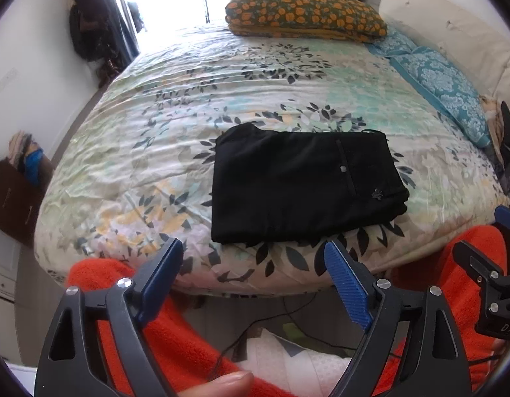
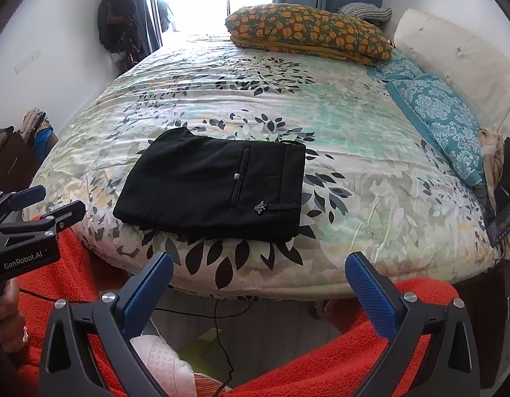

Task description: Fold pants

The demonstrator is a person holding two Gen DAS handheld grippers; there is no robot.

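Left-wrist footage looks down past the left gripper [image 1: 255, 261], whose blue-padded jaws stand wide apart with nothing between them, onto the black fabric pants [image 1: 304, 182], which lie folded into a compact rectangle on the leaf-printed bedspread [image 1: 162, 106] near the bed's front edge. That flat, squared shape with the back pocket and its small button facing up suggests the folding is essentially done, and the bundle seems to sit close to the edge because that is where a person standing at the bedside reaches most easily. Both tools hang short of the mattress, over the person's fuzzy orange-red garment [image 1: 175, 337], well apart from the pants — a posture that reads as hands off the cloth. The right gripper [image 2: 258, 274] likewise shows its blue jaws spread open and empty in its own view. Each camera adds something: the left one catches a fingertip [image 1: 228, 382] at its lower rim and the edge of the right tool at the far right, while the right one shows the left tool from the side with lettering on its body, the hand [image 2: 6, 311] holding it, and the pants' right border with a belt loop and small embroidered emblem more squarely. A mustard flower-patterned folded blanket [image 2: 307, 29] and a teal damask pillow [image 2: 440, 119] sit farther back, clear of the work — neither touches the pants.
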